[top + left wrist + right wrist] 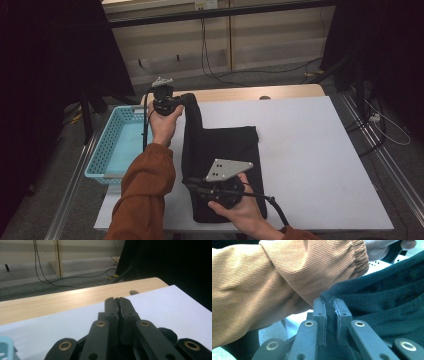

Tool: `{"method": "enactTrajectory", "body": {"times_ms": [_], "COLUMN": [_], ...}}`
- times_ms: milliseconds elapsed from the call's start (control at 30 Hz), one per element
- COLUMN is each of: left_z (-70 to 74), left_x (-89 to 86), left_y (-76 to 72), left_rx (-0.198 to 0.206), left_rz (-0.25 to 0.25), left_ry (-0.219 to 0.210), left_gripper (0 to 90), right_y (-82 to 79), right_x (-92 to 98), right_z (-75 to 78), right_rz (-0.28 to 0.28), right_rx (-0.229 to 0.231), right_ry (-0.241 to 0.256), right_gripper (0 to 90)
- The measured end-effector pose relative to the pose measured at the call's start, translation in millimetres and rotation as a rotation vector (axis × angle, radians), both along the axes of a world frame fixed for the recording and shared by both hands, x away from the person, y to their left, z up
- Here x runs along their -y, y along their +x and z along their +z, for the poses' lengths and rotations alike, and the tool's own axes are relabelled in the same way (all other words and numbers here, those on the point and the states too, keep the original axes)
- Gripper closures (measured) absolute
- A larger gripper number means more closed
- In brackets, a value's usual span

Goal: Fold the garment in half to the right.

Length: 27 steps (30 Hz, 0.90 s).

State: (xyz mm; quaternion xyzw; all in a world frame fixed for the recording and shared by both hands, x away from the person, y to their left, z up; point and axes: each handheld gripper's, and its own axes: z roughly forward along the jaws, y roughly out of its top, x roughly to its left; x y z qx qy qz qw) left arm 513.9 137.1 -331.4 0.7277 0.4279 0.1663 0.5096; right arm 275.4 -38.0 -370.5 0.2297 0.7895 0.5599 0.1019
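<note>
Folding a black garment (220,155) is the step in hand, judged from how the cloth lies on the white tabletop (310,150) beside the blue basket (117,145). The garment is resting near the middle of the tabletop, with one strip lifted up toward the far edge. The left tongs (165,102) are holding that raised strip above the far left part of the cloth; in the left gripper view the left tongs (117,302) are standing pressed together, and cloth is bulging beneath them, so they are judged to be clamped on the garment. The right tongs (329,305) are clamped on a pinched edge of the garment (387,302), with the orange sleeve (287,277) of the other arm crossing just behind. In the high view the right tongs (192,182) are working at the near left part of the cloth. The next move is calling for both grips to be carried together across the cloth, keeping the held edge taut and level so the fold lands square, before either pair is released.
</note>
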Motion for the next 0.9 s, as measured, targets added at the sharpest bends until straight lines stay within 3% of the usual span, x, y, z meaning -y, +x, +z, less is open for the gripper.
{"method": "enactTrajectory", "body": {"times_ms": [400,533,900], "left_z": [-9.0,-16.2,-36.5], "left_x": [21.4,31.7,51.9], "left_y": [-1.0,-1.9,0.6], "left_rx": [-0.007,-0.003,-0.045], "left_rz": [-0.038,-0.053,-0.081], "left_ry": [-0.001,0.008,0.02], "left_gripper": [86.0,86.0,85.9], "right_y": [-7.0,-9.3,-15.8], "right_x": [16.6,21.6,38.9], "right_z": [-6.0,-11.2,-34.4], "right_rz": [-0.025,-0.032,-0.057], "right_rx": [-0.015,-0.023,-0.076], "right_ry": [-0.016,-0.033,-0.071], "right_gripper": [82.4,82.3,81.7]}}
